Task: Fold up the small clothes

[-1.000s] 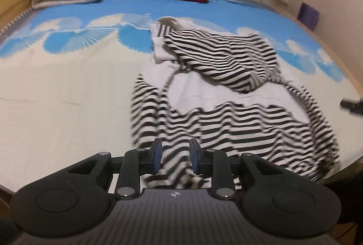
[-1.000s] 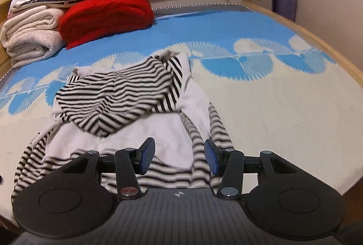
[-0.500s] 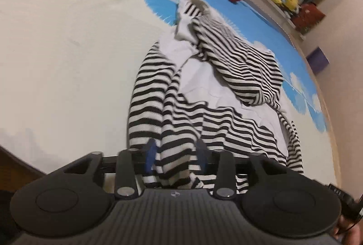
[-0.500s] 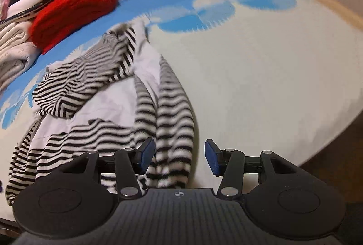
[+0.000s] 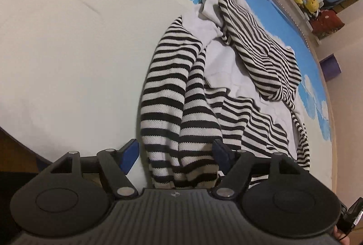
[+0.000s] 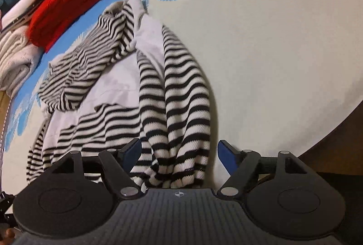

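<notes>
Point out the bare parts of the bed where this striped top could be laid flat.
Bare sheet lies on both sides of the striped top: the wide cream stretch in the left wrist view and the cream stretch in the right. It is crowded by the red blanket and folded towels.

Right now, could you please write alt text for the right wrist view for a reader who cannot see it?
The right gripper is opening, pads not touching the striped sleeve between them, part of a black-and-white garment crumpled on a bed. A red blanket lies beyond.
</notes>
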`<action>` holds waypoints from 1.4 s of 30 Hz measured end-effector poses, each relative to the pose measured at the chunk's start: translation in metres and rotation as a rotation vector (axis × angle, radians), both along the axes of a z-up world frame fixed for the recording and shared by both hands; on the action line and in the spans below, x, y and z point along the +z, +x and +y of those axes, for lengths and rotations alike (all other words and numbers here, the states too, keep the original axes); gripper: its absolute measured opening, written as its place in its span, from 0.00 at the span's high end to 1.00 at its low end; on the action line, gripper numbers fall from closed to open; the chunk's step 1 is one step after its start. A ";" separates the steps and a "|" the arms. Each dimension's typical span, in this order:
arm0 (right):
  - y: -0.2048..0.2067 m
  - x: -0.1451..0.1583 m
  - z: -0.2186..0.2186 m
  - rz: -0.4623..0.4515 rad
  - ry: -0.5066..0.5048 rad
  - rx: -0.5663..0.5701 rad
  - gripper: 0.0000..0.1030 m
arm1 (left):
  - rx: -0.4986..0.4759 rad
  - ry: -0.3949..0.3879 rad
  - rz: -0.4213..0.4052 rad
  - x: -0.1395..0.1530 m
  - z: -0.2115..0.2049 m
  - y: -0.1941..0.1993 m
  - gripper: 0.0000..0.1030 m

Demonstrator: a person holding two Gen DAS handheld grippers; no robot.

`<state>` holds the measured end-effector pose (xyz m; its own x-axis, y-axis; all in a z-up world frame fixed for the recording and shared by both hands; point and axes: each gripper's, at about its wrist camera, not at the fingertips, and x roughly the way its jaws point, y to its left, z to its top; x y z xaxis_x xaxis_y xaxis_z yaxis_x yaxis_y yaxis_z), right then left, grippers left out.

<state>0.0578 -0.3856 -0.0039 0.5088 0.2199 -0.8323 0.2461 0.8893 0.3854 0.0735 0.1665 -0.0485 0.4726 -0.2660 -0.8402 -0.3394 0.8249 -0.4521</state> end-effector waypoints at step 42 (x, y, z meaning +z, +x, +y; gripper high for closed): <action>-0.006 -0.009 0.009 0.036 -0.058 -0.009 0.67 | -0.020 0.058 0.021 -0.015 -0.013 0.001 0.63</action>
